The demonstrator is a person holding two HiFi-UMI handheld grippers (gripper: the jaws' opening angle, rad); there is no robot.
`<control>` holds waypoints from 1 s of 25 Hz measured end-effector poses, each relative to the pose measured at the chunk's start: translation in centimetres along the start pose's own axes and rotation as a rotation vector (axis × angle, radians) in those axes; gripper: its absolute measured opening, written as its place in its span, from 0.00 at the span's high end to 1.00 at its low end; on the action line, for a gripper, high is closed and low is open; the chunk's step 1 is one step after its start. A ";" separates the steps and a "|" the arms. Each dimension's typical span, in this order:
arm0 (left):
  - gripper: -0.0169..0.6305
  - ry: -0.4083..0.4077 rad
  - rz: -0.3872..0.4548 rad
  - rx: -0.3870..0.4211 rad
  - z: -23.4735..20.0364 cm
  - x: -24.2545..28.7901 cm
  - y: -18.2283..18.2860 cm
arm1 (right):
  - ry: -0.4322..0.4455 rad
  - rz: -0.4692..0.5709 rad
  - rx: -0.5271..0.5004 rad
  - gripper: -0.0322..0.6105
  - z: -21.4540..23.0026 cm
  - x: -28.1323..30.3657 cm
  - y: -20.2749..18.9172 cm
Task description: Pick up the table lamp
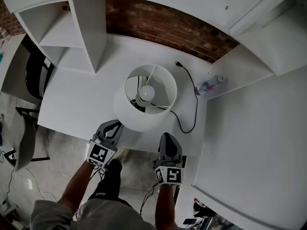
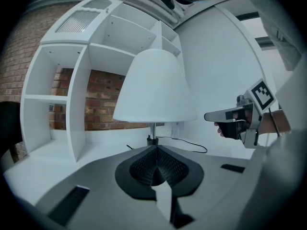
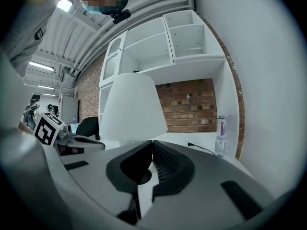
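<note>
A table lamp with a white conical shade (image 1: 144, 110) and a bare bulb (image 1: 146, 94) stands on the white desk (image 1: 76, 104). Its black cord (image 1: 193, 104) trails right and back to a loose plug. My left gripper (image 1: 116, 125) is at the desk's front edge, just left of the shade, with its jaws shut and empty. My right gripper (image 1: 167, 136) hovers at the front edge, right of the shade, jaws together and empty. The left gripper view has the shade (image 2: 154, 87) and thin stem (image 2: 152, 131) straight ahead of the left gripper (image 2: 154, 150). In the right gripper view the shade (image 3: 132, 109) is ahead and left of the right gripper (image 3: 152, 145).
White shelf compartments (image 1: 67, 37) rise at the desk's back left against a brick wall (image 1: 163, 25). A clear water bottle (image 1: 209, 86) lies at the desk's right end beside a tall white panel (image 1: 254, 128). A black chair (image 1: 36, 75) stands left of the desk.
</note>
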State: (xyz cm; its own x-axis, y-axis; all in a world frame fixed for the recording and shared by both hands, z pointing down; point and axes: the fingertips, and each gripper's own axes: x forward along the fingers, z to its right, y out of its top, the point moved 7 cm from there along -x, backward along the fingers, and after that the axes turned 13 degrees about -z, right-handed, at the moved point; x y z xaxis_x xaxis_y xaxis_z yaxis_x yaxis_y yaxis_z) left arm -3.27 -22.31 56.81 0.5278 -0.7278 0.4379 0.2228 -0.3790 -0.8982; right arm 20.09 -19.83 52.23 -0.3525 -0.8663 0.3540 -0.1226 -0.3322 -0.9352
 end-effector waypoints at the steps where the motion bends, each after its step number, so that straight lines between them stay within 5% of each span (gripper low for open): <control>1: 0.97 -0.001 -0.003 -0.007 -0.1 0.5 -0.4 | 0.003 0.001 0.003 0.91 0.1 0.4 -0.1; 6: 0.96 -0.022 -0.003 -0.006 -0.6 2.9 -1.1 | 0.009 0.014 0.013 0.91 0.7 1.6 -0.2; 25: 0.61 -0.044 0.094 -0.026 -1.0 8.0 -0.1 | 0.054 0.024 0.048 0.91 1.8 4.1 -1.1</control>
State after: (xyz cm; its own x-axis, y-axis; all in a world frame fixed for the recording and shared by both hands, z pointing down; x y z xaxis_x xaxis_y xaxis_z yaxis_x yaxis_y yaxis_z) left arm 0.09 -28.63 60.46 0.5808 -0.7354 0.3491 0.1494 -0.3252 -0.9338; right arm 20.41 -23.73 54.72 -0.4048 -0.8529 0.3296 -0.0692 -0.3308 -0.9412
